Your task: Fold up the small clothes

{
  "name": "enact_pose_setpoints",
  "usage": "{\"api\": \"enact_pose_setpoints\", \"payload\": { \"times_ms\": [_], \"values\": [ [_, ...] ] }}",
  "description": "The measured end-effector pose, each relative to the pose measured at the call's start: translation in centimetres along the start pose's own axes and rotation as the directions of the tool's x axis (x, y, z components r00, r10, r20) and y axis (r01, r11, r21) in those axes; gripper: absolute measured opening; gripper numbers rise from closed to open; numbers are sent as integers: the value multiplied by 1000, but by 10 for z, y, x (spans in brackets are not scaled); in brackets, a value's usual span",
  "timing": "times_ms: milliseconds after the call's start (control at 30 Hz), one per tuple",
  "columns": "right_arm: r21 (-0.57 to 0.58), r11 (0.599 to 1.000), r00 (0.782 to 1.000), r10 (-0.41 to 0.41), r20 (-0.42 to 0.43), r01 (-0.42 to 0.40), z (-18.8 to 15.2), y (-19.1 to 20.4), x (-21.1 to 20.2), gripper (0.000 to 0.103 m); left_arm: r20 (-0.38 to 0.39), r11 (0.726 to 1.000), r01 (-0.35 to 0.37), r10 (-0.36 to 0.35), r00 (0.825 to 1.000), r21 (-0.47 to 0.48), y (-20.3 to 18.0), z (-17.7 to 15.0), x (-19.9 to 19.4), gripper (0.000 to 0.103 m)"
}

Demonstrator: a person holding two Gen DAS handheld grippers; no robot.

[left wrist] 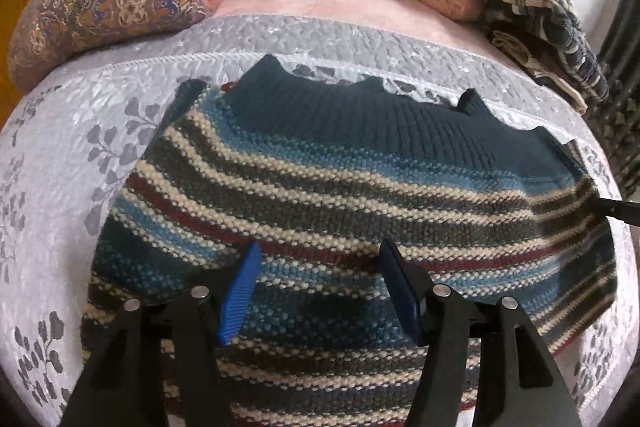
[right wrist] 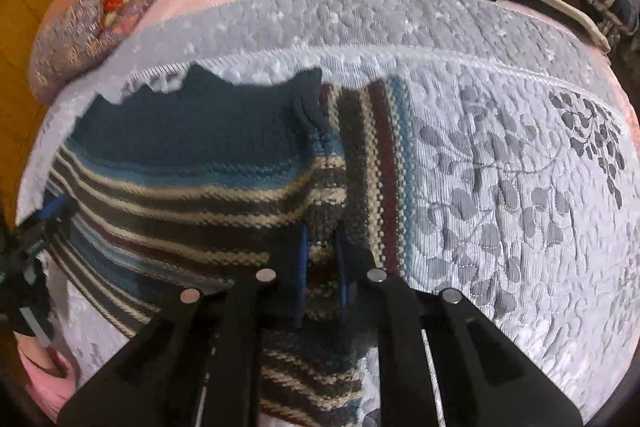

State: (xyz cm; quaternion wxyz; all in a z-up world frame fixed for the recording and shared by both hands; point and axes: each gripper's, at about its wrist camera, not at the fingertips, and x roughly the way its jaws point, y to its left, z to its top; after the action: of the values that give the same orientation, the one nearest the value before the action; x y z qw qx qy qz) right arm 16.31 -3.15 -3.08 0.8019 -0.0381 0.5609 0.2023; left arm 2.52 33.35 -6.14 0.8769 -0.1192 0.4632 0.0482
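We see the striped knitted sweater with a dark blue ribbed collar [left wrist: 340, 179] lying on the grey quilted leaf-patterned cover [left wrist: 80, 131], directly beneath the left gripper [left wrist: 320, 267], whose jaws stand apart; the right gripper [right wrist: 322, 259] pinches a raised sweater fold between its blue pads [right wrist: 302, 267]

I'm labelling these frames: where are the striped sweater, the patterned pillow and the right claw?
striped sweater [left wrist: 320, 195]: left wrist view, middle of the striped body.
patterned pillow [left wrist: 108, 3]: left wrist view, its paisley face.
right claw [right wrist: 322, 267]: right wrist view, between its fingertips, pinching sweater fabric.
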Motion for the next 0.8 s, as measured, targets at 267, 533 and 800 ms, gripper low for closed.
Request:
{"api": "enact_pose_setpoints", "payload": {
  "times_ms": [267, 533, 800],
  "values": [
    [64, 998, 1000, -9, 5, 9, -5, -22, -6, 11, 22, 1000, 11, -12, 1000, 28, -5, 0, -1, 61],
    [134, 991, 1000, 5, -17, -2, -17, -36, 25, 11, 20, 999, 2, -2, 1000, 34, -4, -1, 2, 61],
    [174, 985, 1000, 26, -4, -25, -14, -40, 11, 22, 26, 999, 5, -6, 1000, 37, -5, -1, 1, 61]
  ]
}}
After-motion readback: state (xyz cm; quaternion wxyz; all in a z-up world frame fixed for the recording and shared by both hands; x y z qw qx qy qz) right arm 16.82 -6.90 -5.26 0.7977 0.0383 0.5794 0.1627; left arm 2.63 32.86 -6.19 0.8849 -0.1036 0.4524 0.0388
